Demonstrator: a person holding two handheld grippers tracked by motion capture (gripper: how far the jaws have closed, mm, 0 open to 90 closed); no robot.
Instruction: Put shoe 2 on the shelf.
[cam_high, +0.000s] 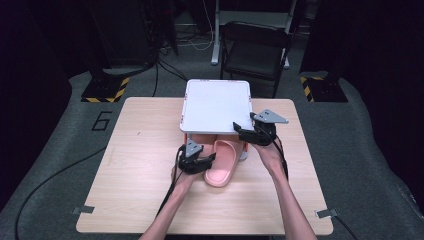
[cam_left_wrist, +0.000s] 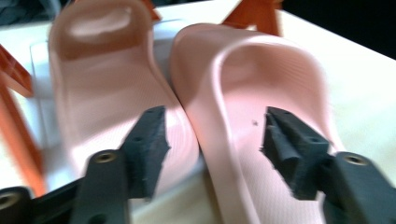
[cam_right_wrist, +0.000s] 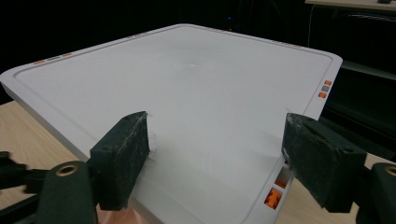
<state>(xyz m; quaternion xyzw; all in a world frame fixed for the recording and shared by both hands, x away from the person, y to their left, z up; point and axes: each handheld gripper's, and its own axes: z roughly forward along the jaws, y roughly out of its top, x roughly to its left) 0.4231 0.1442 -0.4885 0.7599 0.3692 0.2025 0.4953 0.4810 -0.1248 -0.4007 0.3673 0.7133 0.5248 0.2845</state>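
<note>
My left fingers (cam_left_wrist: 149, 144) stand spread, nothing pinched between them: one pad sits over the inner slipper (cam_left_wrist: 102, 93), the other over the outer slipper (cam_left_wrist: 261, 107), with the seam where the two pink soles meet running up between the pads. My right fingers (cam_right_wrist: 122, 154) are spread wide too, set at the near corner of the white lid (cam_right_wrist: 196, 93); one seems to touch its top face and the other sits at its edge by the small orange clips, though I can't tell how firmly they bear on it.

From above, my left gripper (cam_high: 200, 162) sits at the heel of the slipper that pokes out (cam_high: 223, 165) onto the wooden table (cam_high: 140, 150), while my right gripper (cam_high: 250, 131) steadies the lid, which covers the toes of both slippers. They lie side by side on a white tray with orange frame pieces (cam_left_wrist: 18, 107) around it.

I judge the step in hand to be seating the pair under the lid. To do it well I should choose one slipper, not straddle both: shift the left hand sideways until both pads flank a single sole edge, then close gently, since the foam will squash. Push along the slipper's length, keeping it flat so the strap clears the lid's underside. The right hand should keep the lid level and not press down, or the slipper will jam against it.
</note>
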